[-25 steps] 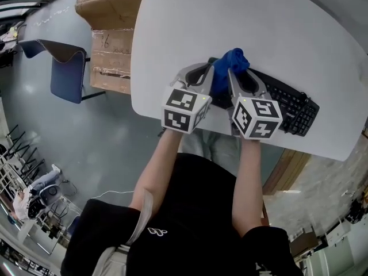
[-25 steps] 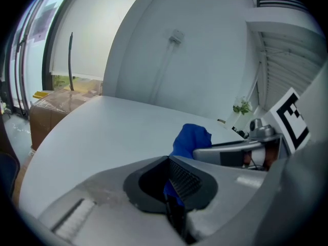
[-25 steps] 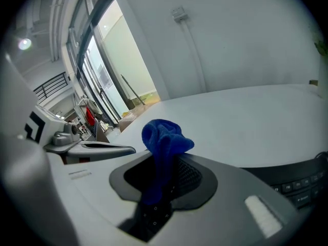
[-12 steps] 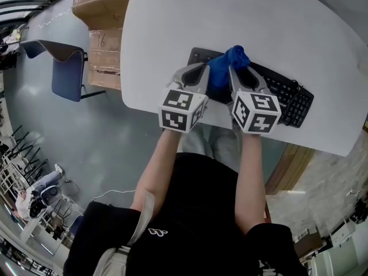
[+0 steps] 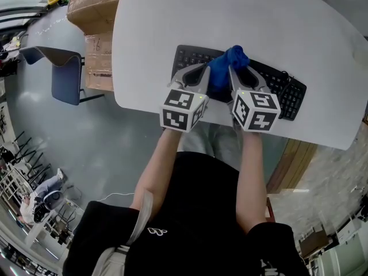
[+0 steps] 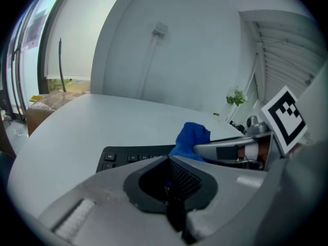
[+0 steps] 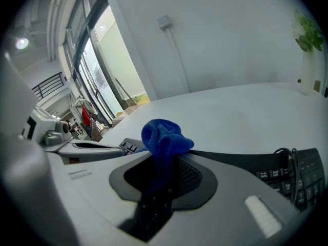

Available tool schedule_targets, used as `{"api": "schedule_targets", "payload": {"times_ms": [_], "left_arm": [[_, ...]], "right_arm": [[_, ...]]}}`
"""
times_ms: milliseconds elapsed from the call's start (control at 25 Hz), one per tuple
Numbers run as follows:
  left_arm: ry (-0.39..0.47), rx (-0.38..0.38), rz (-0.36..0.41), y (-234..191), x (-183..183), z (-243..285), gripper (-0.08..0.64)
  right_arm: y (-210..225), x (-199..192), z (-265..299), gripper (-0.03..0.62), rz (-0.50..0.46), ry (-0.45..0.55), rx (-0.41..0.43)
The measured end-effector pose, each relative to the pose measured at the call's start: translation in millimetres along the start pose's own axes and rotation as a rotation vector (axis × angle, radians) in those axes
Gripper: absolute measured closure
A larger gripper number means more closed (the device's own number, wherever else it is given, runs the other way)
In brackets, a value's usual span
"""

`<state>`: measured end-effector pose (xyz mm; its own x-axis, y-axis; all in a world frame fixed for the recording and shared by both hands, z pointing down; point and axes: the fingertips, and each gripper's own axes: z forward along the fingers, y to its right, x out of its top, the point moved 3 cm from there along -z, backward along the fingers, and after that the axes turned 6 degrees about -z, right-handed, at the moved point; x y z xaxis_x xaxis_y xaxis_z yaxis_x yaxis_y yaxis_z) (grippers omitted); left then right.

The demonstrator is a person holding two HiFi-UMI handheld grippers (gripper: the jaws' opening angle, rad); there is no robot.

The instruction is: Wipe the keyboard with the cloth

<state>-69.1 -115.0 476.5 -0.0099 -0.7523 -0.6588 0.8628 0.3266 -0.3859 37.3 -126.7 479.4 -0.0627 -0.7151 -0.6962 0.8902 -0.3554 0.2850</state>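
Note:
A black keyboard point(image 5: 287, 94) lies across the white table point(image 5: 230, 16) near its front edge. A bunched blue cloth point(image 5: 227, 65) rests on the keyboard's middle, and my right gripper point(image 5: 237, 76) is shut on it. In the right gripper view the cloth point(image 7: 163, 137) rises out of the jaws, with keys point(image 7: 292, 173) to the right. My left gripper point(image 5: 202, 73) sits close beside it on the left, shut with nothing in its jaws. The left gripper view shows the keyboard's left keys point(image 6: 133, 157) and the cloth point(image 6: 192, 137) to the right.
Cardboard boxes point(image 5: 95, 4) and a blue chair point(image 5: 60, 73) stand on the floor left of the table. The table's front edge runs just under both grippers. A small plant point(image 6: 236, 97) stands at the table's far side. A keyboard cable point(image 7: 284, 152) curls by the right-hand keys.
Both grippers and the cloth have slid to the right along the keyboard. Its left end, hidden under the left gripper a second ago, now shows.

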Motion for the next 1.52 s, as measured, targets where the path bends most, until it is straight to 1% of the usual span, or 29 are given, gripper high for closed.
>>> {"api": "schedule_targets", "payload": {"times_ms": [760, 920, 1040, 1160, 1520], "left_arm": [[-0.028, -0.05, 0.043, 65.7, -17.1, 31.2, 0.561], [-0.033, -0.055, 0.053, 77.3, -19.4, 37.1, 0.561], [-0.035, -0.059, 0.059, 84.3, -20.9, 40.3, 0.561], [-0.036, -0.065, 0.063, 91.4, -20.4, 42.6, 0.561], [-0.049, -0.107, 0.091, 120.4, -23.6, 56.7, 0.561]], "right_arm": [[57.0, -18.5, -44.0, 0.494, 0.032, 0.023, -0.053], [63.3, -17.2, -51.7, 0.495, 0.048, 0.041, -0.049], [64.0, -14.2, -56.4, 0.495, 0.042, 0.048, -0.047], [67.6, -11.1, -63.0, 0.495, 0.026, 0.045, -0.056], [95.8, -16.1, -84.5, 0.495, 0.056, 0.055, -0.101]]}}
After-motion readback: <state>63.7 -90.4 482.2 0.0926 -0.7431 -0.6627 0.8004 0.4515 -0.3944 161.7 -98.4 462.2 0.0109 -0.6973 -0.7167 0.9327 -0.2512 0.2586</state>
